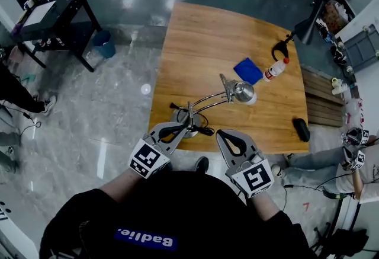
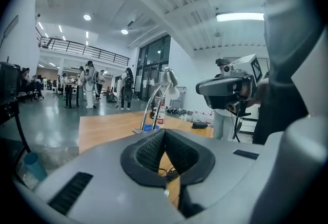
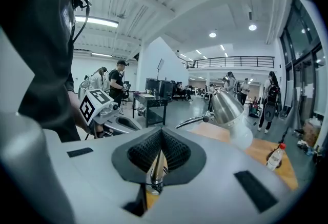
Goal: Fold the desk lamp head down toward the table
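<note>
The desk lamp (image 1: 211, 99) stands near the front edge of the smooth wooden table (image 1: 201, 38). Its round base carries thin chrome rods that arch to a polished, cone-shaped metal head with a white bulb. The left tool (image 1: 186, 128) and the right tool (image 1: 223, 133), grey shells with ribbed black pads, hang at that edge on either side of the base. Both are closed tight and hold nothing.
</note>
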`<state>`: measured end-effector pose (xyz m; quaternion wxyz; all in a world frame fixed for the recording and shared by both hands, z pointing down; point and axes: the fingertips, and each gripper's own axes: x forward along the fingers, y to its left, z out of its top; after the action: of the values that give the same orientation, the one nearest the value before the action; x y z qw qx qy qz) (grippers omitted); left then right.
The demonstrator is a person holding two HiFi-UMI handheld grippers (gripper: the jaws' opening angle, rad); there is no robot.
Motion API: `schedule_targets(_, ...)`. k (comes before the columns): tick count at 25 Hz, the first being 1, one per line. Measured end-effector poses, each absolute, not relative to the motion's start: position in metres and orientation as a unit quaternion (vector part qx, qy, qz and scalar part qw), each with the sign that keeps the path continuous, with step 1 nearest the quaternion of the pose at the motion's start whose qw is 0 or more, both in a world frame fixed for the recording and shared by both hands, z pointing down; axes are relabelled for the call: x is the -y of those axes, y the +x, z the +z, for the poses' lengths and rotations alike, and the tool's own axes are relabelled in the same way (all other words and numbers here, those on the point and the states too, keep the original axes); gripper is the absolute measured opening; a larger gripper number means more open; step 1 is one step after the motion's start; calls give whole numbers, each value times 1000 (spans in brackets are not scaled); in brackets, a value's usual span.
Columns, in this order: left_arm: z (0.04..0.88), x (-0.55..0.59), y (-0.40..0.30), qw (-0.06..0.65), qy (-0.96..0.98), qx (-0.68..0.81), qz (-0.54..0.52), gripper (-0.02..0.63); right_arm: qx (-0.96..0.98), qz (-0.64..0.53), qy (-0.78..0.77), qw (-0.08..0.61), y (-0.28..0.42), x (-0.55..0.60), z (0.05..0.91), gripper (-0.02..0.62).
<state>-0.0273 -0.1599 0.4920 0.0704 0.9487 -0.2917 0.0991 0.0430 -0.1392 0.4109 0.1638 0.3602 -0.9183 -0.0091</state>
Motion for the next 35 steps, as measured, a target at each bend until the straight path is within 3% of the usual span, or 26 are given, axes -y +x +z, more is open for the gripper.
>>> schedule_targets(4, 509, 172, -29, 70, 944, 300, 116, 9, 914, -45, 356, 191, 42, 147, 405, 5)
schedule_targets(11, 544, 189, -25, 82, 935, 310, 151, 15, 846, -166, 370, 346, 51, 166, 404, 9)
schedule_targets(16, 554, 201, -17, 84, 934, 315, 148, 126, 790, -255, 366, 422, 52, 175, 399, 81)
schedule_targets(22, 568, 213, -6, 82, 934, 311, 153, 156, 675, -377, 348, 531, 56, 189, 398, 117)
schedule_targets(35, 577, 231, 14, 84, 939, 299, 149, 155, 571, -452, 277, 627, 51, 221, 439, 117)
